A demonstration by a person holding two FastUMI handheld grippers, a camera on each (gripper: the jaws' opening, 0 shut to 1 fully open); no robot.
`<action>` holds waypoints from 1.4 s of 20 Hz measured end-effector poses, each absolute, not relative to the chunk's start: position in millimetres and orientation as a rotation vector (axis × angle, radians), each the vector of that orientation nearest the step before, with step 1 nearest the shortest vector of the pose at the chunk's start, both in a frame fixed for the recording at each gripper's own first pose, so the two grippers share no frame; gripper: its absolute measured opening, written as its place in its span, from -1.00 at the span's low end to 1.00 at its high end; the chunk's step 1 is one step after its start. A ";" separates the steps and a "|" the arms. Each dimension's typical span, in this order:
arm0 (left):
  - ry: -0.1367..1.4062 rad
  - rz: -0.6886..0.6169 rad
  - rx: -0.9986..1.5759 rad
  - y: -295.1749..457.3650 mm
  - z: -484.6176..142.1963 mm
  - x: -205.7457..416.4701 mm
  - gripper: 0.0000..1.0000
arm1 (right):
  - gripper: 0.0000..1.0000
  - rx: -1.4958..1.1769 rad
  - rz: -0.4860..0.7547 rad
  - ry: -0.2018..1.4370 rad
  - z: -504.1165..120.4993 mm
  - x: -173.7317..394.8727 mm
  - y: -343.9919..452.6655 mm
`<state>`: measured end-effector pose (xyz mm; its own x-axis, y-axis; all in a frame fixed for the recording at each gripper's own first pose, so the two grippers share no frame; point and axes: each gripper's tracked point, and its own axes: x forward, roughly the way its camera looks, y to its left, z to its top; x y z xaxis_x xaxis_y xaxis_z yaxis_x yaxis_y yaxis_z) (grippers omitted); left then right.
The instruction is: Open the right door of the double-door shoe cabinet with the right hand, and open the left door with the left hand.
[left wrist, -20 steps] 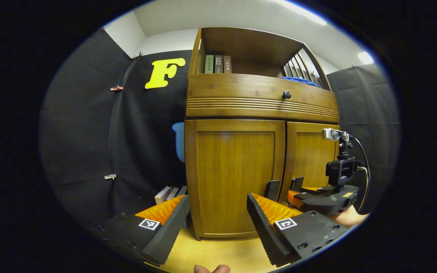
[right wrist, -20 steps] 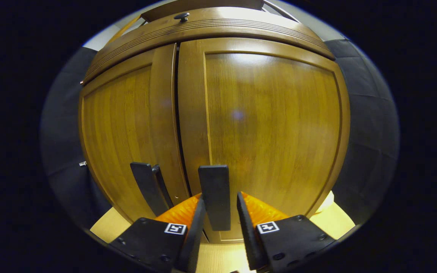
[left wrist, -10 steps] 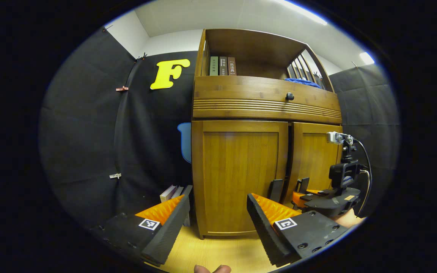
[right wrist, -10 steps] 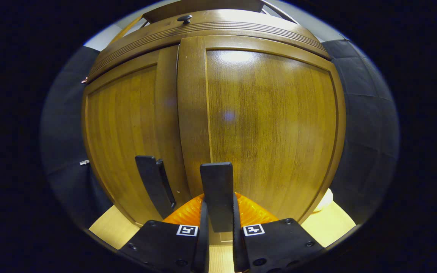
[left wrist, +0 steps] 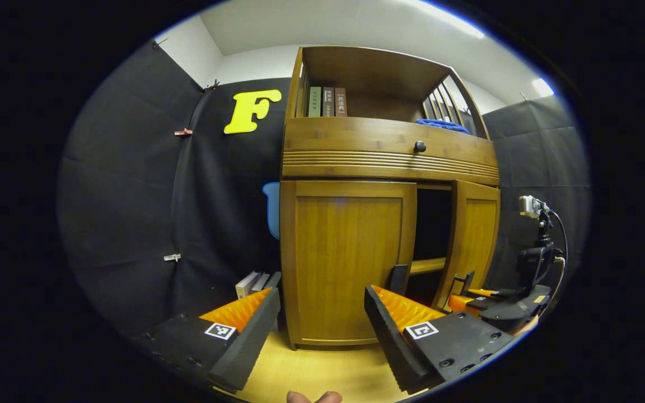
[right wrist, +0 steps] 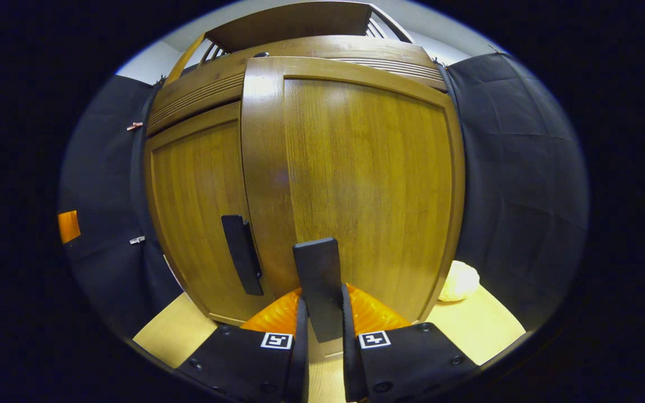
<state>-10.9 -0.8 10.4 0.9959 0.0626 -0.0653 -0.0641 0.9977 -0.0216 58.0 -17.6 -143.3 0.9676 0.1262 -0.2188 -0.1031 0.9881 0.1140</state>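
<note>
The right door [right wrist: 356, 184] of the shoe cabinet [left wrist: 384, 151] stands partly swung out straight ahead of my right gripper [right wrist: 322, 341], whose fingers clamp its handle [right wrist: 317, 285] to pull it wider. My left gripper [left wrist: 322, 330] waits spread apart, facing the closed left door [left wrist: 345, 257] and its handle [left wrist: 398, 279].
</note>
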 end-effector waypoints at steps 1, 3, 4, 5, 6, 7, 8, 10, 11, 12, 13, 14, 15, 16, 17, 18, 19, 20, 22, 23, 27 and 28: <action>0.064 0.061 -0.022 -7.0 12.5 -10.2 0.88 | -0.43 0.107 0.110 0.228 -143.0 52.2 -22.7; 0.062 0.058 -0.019 -19.9 12.1 -14.1 0.88 | -0.44 0.119 0.100 0.231 -142.2 40.3 -32.4; 0.060 0.056 -0.017 -24.2 12.6 -17.9 0.88 | -0.44 0.122 0.097 0.232 -141.6 36.1 -36.1; 0.060 0.055 -0.015 -27.5 13.4 -16.9 0.88 | -0.44 0.124 0.095 0.233 -140.9 31.0 -41.1; 0.062 0.054 -0.014 -31.0 12.8 -18.9 0.88 | -0.44 0.126 0.094 0.235 -139.7 26.6 -45.9; 0.064 0.054 -0.016 -35.2 13.2 -18.9 0.88 | -0.44 0.132 0.093 0.237 -138.8 21.7 -51.0; 0.067 0.056 -0.020 -39.7 12.7 -21.5 0.88 | -0.44 0.142 0.093 0.245 -138.8 19.1 -57.5; 0.068 0.058 -0.032 -48.0 14.3 -22.1 0.88 | -0.44 0.155 0.097 0.254 -138.6 12.3 -67.3; 0.065 0.059 -0.037 -52.2 16.0 -21.7 0.88 | -0.44 0.153 0.101 0.255 -136.5 5.4 -73.4; 0.064 0.060 -0.039 -56.8 16.0 -22.9 0.88 | -0.44 0.148 0.104 0.254 -135.8 0.3 -79.3; 0.066 0.063 -0.037 -61.1 17.0 -21.4 0.88 | -0.44 0.145 0.109 0.257 -135.6 -4.2 -85.1; 0.065 0.066 -0.035 -66.6 17.2 -21.9 0.88 | -0.45 0.145 0.118 0.258 -135.8 -8.0 -90.1; 0.065 0.068 -0.032 -71.7 18.4 -20.7 0.88 | -0.45 0.142 0.129 0.263 -136.0 -12.3 -95.0; 0.065 0.069 -0.030 -77.3 17.6 -21.6 0.88 | -0.45 0.139 0.139 0.268 -136.3 -15.0 -100.2; 0.065 0.071 -0.028 -82.9 18.2 -20.5 0.88 | -0.45 0.133 0.144 0.271 -137.6 -18.0 -106.2; 0.064 0.072 -0.027 -89.3 18.8 -21.0 0.88 | -0.46 0.129 0.147 0.273 -135.7 -21.3 -111.3; 0.064 0.072 -0.027 -94.8 20.0 -19.8 0.88 | -0.46 0.125 0.148 0.269 -133.8 -24.0 -116.3; 0.063 0.071 -0.027 -101.3 19.8 -19.6 0.88 | -0.46 0.125 0.149 0.263 -130.7 -25.2 -121.9; 0.061 0.066 -0.023 -113.9 20.9 -16.8 0.88 | -0.46 0.114 0.157 0.253 -129.6 -28.8 -130.6; 0.061 0.064 -0.020 -119.6 21.4 -14.8 0.88 | -0.46 0.100 0.162 0.254 -128.9 -30.9 -135.2; 0.054 0.056 -0.019 -142.1 23.2 -6.1 0.88 | -0.69 0.119 0.148 0.266 -128.4 -38.0 -164.3; 0.050 0.056 -0.020 -147.4 24.0 -4.9 0.88 | -0.70 0.135 0.146 0.266 -128.1 -36.9 -171.3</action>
<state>-4.9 -147.4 24.0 0.9972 0.0552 -0.0501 -0.0562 0.9982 -0.0186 -36.9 -171.3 -128.1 0.9545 0.1607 -0.2512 -0.1250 0.9804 0.1521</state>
